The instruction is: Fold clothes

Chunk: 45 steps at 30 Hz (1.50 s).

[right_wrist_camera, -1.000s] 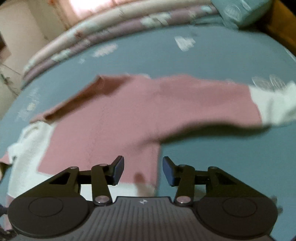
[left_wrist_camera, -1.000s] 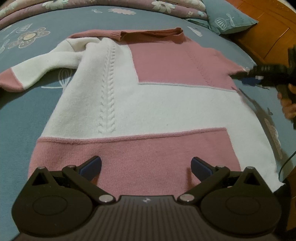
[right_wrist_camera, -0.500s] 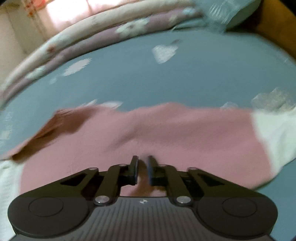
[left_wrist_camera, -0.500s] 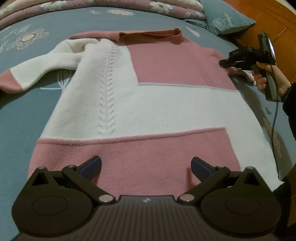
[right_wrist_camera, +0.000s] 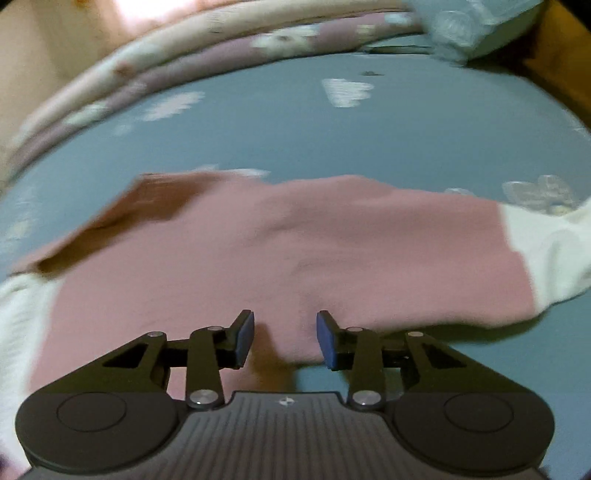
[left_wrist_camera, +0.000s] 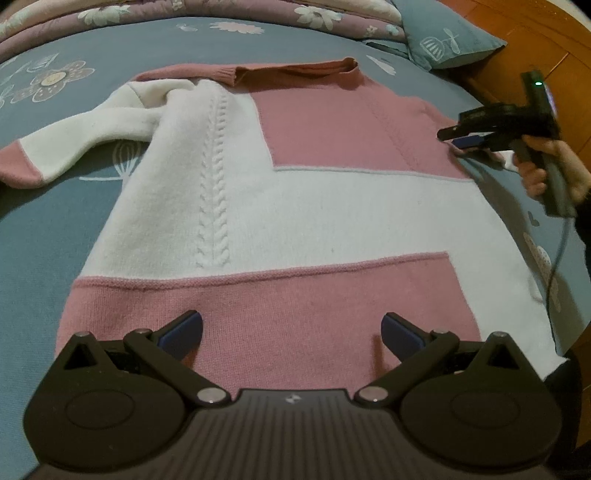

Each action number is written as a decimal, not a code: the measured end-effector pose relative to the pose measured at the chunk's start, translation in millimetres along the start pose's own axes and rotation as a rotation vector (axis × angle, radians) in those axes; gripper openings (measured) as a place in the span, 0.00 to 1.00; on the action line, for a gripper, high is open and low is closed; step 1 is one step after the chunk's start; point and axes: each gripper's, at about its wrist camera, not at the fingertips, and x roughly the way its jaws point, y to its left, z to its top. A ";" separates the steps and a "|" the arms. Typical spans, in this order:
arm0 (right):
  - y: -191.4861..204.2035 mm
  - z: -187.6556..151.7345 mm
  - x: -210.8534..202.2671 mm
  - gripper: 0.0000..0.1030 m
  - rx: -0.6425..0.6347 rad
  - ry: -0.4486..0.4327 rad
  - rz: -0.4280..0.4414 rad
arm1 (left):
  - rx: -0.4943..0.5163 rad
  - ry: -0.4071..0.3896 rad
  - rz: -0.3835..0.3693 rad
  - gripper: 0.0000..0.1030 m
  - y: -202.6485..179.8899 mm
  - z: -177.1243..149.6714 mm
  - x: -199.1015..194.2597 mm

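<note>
A pink and white knit sweater lies flat on the blue bedspread, collar at the far end, its left sleeve spread out to the left. My left gripper is wide open and empty over the pink hem. My right gripper is open at the pink underarm edge where the right sleeve begins; the sleeve runs right to a white cuff. The right gripper also shows in the left wrist view at the sweater's right shoulder.
Folded floral quilts and a blue pillow lie at the head of the bed. A wooden headboard or floor is at the far right. The right gripper's cable hangs over the bed's right edge.
My right gripper shut on the pink fabric half a second ago and has now opened again, pulled back slightly. The left gripper and the sweater body have not moved.
</note>
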 end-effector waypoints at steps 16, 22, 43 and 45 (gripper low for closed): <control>-2.6 -66.8 -33.1 0.50 0.166 0.157 0.084 | -0.008 -0.019 -0.022 0.99 4.3 -1.0 -1.0; -18.8 -75.9 -44.2 0.48 0.234 0.085 0.044 | -0.016 -0.022 -0.033 0.99 6.7 -0.9 -2.1; 23.9 -159.6 -100.2 0.63 0.293 -0.046 0.047 | -0.077 0.028 -0.106 0.99 -8.4 -15.3 -16.3; 16.9 -174.3 -94.3 0.63 0.342 -0.008 0.026 | -0.070 0.038 -0.123 0.99 -10.9 -21.2 -18.2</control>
